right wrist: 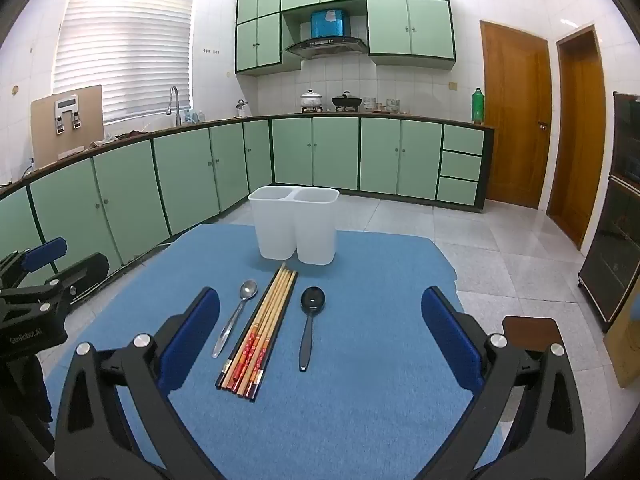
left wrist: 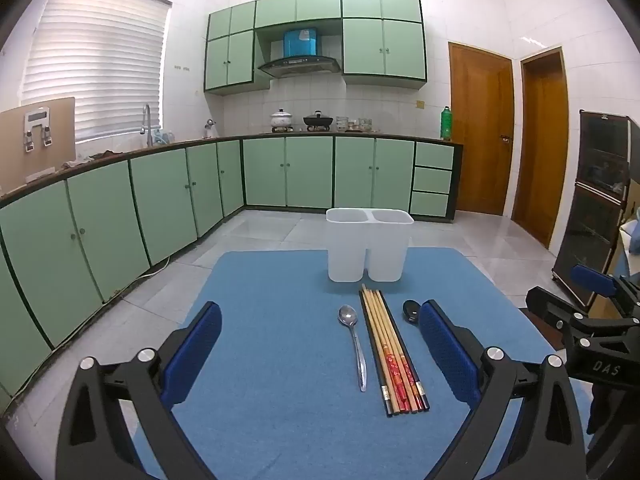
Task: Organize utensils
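Observation:
On the blue mat (left wrist: 260,360) (right wrist: 380,380) lie a metal spoon (left wrist: 354,344) (right wrist: 236,316), a bundle of several chopsticks (left wrist: 394,354) (right wrist: 260,328) and a black spoon (right wrist: 310,320), side by side. In the left wrist view only the black spoon's bowl (left wrist: 411,311) shows, beside the right finger. A white two-compartment holder (left wrist: 368,244) (right wrist: 295,225) stands upright behind them, both compartments looking empty. My left gripper (left wrist: 320,344) hangs open above the mat, nothing between its fingers. My right gripper (right wrist: 320,332) is open too, well above the utensils.
The mat covers a small table; tiled floor lies beyond its edges. Green kitchen cabinets (left wrist: 160,200) run along the left and back. Wooden doors (right wrist: 516,116) and a dark cabinet (right wrist: 616,240) stand at the right. Each gripper shows at the edge of the other's view.

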Motion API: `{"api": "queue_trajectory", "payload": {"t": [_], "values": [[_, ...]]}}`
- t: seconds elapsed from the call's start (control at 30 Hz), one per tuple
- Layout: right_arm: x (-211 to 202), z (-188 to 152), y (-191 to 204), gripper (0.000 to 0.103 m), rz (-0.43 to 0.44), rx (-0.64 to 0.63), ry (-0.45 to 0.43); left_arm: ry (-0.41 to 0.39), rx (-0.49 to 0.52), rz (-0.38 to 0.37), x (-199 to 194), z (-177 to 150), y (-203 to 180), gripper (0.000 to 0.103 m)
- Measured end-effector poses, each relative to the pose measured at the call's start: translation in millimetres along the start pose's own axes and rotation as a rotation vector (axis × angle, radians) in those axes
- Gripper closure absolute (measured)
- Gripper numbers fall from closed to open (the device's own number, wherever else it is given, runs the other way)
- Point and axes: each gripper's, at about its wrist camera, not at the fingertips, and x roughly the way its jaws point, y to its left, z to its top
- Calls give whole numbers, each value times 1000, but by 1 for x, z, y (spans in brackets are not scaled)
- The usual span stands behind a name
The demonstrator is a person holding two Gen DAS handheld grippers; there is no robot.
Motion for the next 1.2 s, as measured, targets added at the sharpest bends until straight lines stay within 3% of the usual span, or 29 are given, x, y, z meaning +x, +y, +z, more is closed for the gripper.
{"api": "queue_trajectory", "payload": {"t": [0.33,1.2], "values": [[0,0,0,5,3,1,-3,-2,1,-6,-7,-1,13,6],[0,1,0,5,3,6,-4,-6,8,9,1,-2,0,6]]}}
